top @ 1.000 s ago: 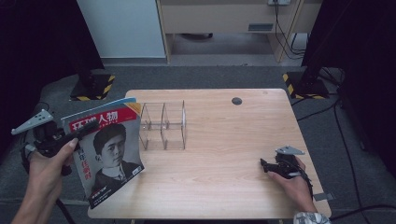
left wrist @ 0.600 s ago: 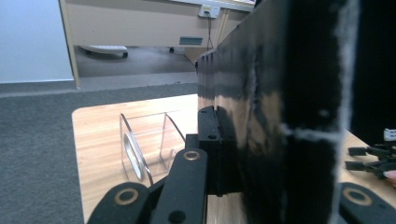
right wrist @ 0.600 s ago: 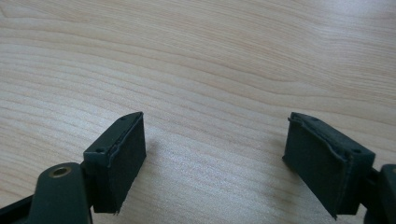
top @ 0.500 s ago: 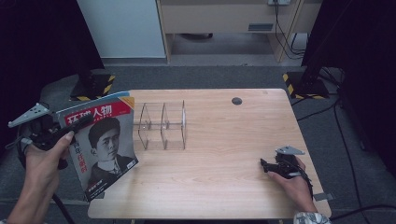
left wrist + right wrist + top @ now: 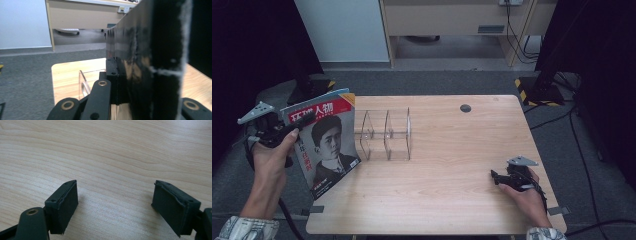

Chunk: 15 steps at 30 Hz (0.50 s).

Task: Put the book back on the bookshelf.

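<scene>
- High view: the left tongs [image 5: 294, 131] are clenched on the left edge of a magazine [image 5: 326, 142], held by the person's left hand [image 5: 271, 159] just off the counter's left side.
- The magazine stands tilted, cover facing up and toward the camera, with a red title band and a black-and-white portrait; its lower right corner hangs over the left edge of the counter [image 5: 452, 200], and whether it touches the wood cannot be told.
- Just to the right of the magazine a clear acrylic rack [image 5: 384, 134] with upright dividers stands on the counter, close to the magazine's right edge.
- The right tongs [image 5: 496, 176] rest on the counter near its front right corner, under the right hand [image 5: 526, 197], well apart from the magazine and the rack.
- A small dark round cap [image 5: 465, 108] sits in the counter near its far edge.
- Left gripper view: the magazine [image 5: 150, 62] is seen edge-on as a dark glossy slab gripped between the jaws, with the rack [image 5: 83, 83] and pale counter [image 5: 67, 75] beyond, then grey carpet.
- Right gripper view: the right tongs [image 5: 115, 206] are released, the two black pads [image 5: 66, 206] wide apart with bare wood grain [image 5: 112, 152] between them.
</scene>
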### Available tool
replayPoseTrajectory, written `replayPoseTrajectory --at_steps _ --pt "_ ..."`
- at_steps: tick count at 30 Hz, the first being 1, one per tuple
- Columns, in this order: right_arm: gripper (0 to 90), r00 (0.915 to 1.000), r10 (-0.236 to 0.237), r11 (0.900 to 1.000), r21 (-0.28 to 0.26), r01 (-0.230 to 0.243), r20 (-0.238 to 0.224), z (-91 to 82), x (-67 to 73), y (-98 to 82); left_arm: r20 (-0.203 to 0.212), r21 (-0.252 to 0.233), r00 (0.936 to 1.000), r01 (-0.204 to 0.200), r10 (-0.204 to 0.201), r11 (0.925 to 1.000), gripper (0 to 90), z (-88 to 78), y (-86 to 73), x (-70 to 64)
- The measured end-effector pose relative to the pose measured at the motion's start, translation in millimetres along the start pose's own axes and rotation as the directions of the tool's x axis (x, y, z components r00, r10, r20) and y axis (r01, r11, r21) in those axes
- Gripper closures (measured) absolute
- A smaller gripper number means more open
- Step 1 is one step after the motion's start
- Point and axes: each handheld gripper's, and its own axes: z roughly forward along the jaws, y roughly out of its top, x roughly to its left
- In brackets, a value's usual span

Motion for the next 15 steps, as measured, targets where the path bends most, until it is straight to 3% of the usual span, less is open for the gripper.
replayPoseTrajectory --at_steps 9,15 --pt "20.6 1.0 0.0 1.0 0.0 0.0 0.0 0.0 0.0 0.0 -0.017 -0.057 0.9999 0.002 -0.003 0.9984 86.6 10.1 0.6 10.9" --pt "20.6 1.0 0.0 1.0 0.0 0.0 0.0 0.0 0.0 0.0 -0.032 -0.085 0.9994 0.008 -0.01 0.9964 86.6 22.8 0.2 10.7"
